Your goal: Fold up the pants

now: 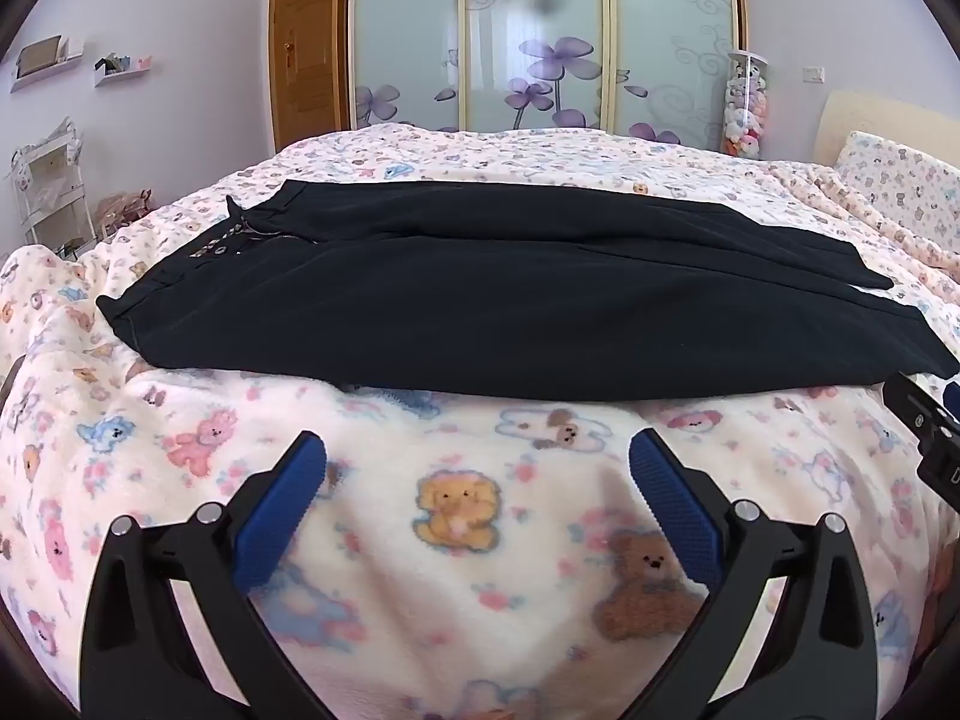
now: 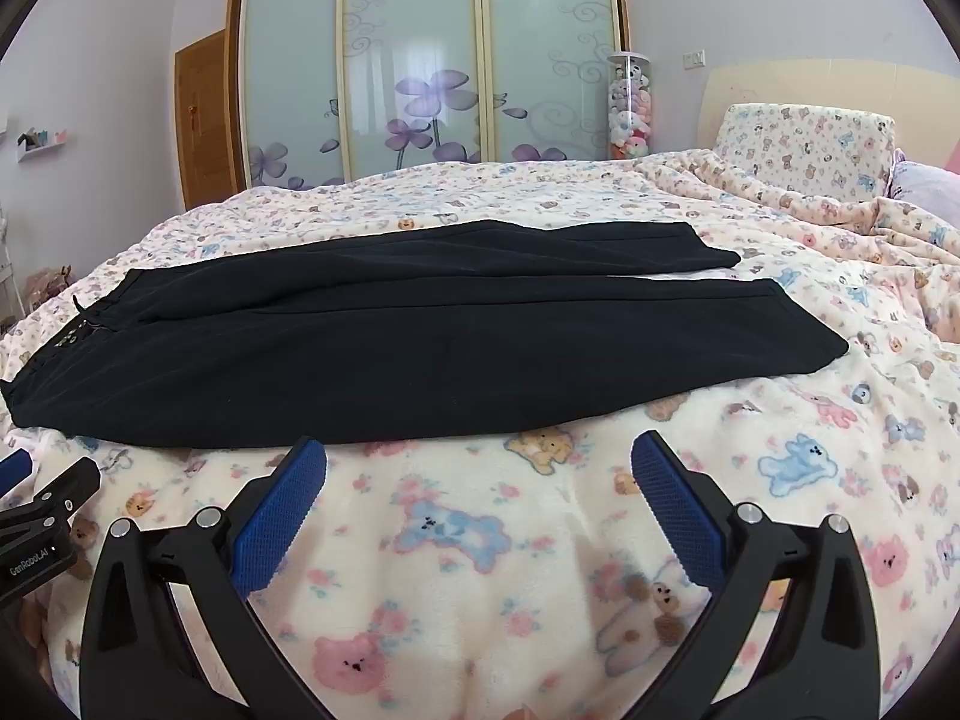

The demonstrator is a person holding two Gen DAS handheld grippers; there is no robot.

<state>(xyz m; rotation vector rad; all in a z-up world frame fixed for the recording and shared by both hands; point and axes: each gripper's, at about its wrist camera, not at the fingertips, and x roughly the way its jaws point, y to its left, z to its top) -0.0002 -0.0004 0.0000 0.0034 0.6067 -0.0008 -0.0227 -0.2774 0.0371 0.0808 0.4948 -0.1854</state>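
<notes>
Teddy-print blanket point(image 1: 480, 516) covers the bed; black pants point(image 1: 510, 306) lie flat across it, waistband left, beyond both the left tongs point(image 1: 477, 450) and right tongs point(image 2: 478, 453), each spread wide, holding nothing

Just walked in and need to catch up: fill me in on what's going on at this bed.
A person holds two grippers over a bed covered by a teddy-bear blanket. Black pants lie spread flat across it, legs side by side, waistband to the left. The left gripper and right gripper hover open just short of the near edge, touching nothing. No fold is made yet.
</notes>
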